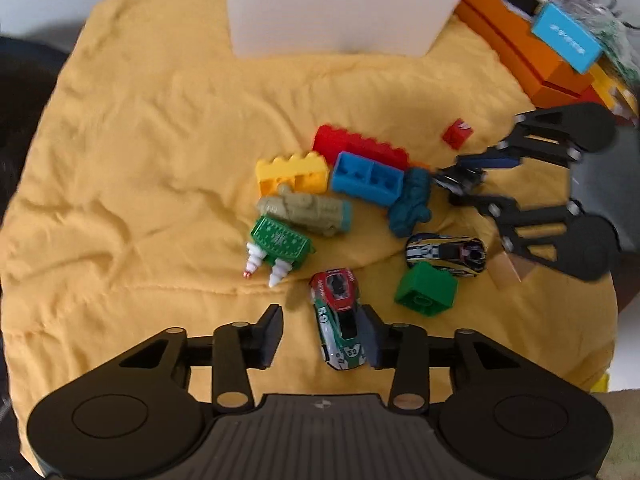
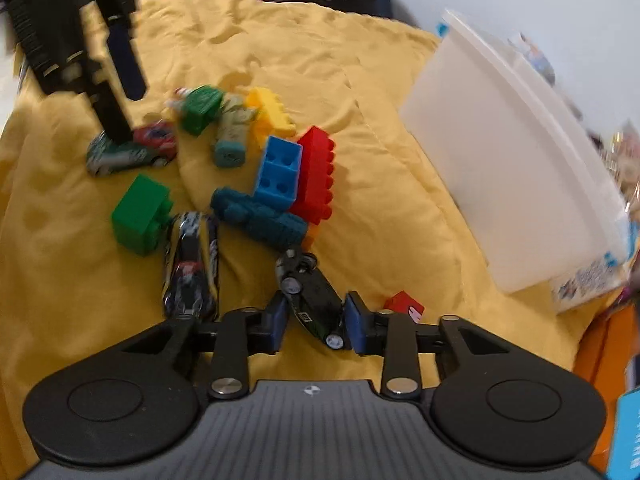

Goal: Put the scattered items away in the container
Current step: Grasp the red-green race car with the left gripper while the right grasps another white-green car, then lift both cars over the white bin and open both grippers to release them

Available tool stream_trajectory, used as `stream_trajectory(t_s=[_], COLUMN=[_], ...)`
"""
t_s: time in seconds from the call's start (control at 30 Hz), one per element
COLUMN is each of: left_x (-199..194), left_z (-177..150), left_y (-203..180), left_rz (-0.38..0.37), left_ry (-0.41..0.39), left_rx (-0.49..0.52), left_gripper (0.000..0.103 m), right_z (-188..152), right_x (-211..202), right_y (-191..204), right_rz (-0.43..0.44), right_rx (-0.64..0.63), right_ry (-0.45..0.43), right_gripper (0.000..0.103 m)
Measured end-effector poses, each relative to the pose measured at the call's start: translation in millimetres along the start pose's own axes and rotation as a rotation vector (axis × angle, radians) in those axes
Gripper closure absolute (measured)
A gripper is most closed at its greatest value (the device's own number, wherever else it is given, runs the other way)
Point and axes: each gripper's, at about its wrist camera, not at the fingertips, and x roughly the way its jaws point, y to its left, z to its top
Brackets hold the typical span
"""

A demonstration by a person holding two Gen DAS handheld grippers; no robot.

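The right gripper (image 2: 314,322) had its fingers pinching a dark car (image 2: 310,296), which sat tilted between the pads with its wheels showing. The left gripper (image 1: 322,334) had its fingers spread part way around a green car (image 1: 338,318). One pad touched the car's side, and the other pad stood apart from it.

The toys lay in a heap on a yellow blanket (image 1: 140,160). There were a red block (image 1: 356,148), a blue block (image 1: 366,176), a yellow block (image 1: 292,172), a green block (image 1: 426,288) and a striped car (image 1: 446,254). The white bin (image 1: 340,8) stood at the far edge of the blanket, well apart from the heap.

To do this step well, I think the right hand should lift the dark car straight up, keep the pinch firm, and let go only when it is over the bin. The left fingers should line up on both sides of the green car before they squeeze, or it might roll away.
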Motion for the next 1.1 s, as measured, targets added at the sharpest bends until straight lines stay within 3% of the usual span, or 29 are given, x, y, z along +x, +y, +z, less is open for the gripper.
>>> stream_trajectory(t_s=[0.1,0.23,0.3,0.37,0.47,0.53,0.63,0.73,0.8,0.87,0.93,1.1], left_x=[-0.9,7.7,14.0,19.9,21.2,19.1,17.0,16.6,18.0,19.3,18.2,3.4], left_z=[-3.8,-5.4,-8.5,-11.8,-16.9,-19.0,-20.8,-21.9,-22.3,-22.1,-21.7,-13.8], left_y=[-4.4,-5.7,-4.6,-3.4,2.8,5.2,5.1,5.1,6.5,8.1,7.7,9.3], left_rz=[0.017,-0.002,-0.005,-0.002,-0.017,-0.03,-0.032,-0.03,-0.035,-0.046,-0.056,-0.067], left_ry=[-0.023,-0.022,-0.013,-0.003,-0.004,-0.002,0.006,-0.003,-0.003,0.001,-0.001,-0.045], left_rx=[0.021,-0.007,-0.033,-0.05,-0.073,-0.076,-0.068,-0.073,-0.082,-0.092,-0.084,-0.065], left_gripper=[0.057,0.057,0.057,0.057,0.057,0.062,0.061,0.061,0.06,0.061,0.071,0.071], right_z=[2.9,-17.0,-28.9,-34.1,-34.0,-30.3,-26.2,-20.9,-16.4,-14.8,-15.6,-11.6], right_x=[-13.4,-23.8,-11.3,-2.2,-9.1,-17.3,-25.4,-24.8,-16.7,-7.0,-4.4,-19.0], right_y=[-23.8,-64.7,-74.2,-72.5,-63.6,-55.8,-47.0,-34.3,-27.5,-20.0,-12.4,-8.7], right_rz=[0.084,0.319,0.374,0.309,0.175,0.092,0.023,-0.05,-0.094,-0.114,-0.138,-0.152], right_rx=[0.232,0.703,0.841,0.854,0.811,0.773,0.782,0.766,0.754,0.742,0.731,0.7], right_ry=[0.01,0.008,0.017,0.059,0.068,0.062,0.059,0.039,0.071,0.117,0.127,0.111], right_gripper=[0.081,0.081,0.08,0.077,0.061,0.059,0.054,0.054,0.056,0.063,0.066,0.07])
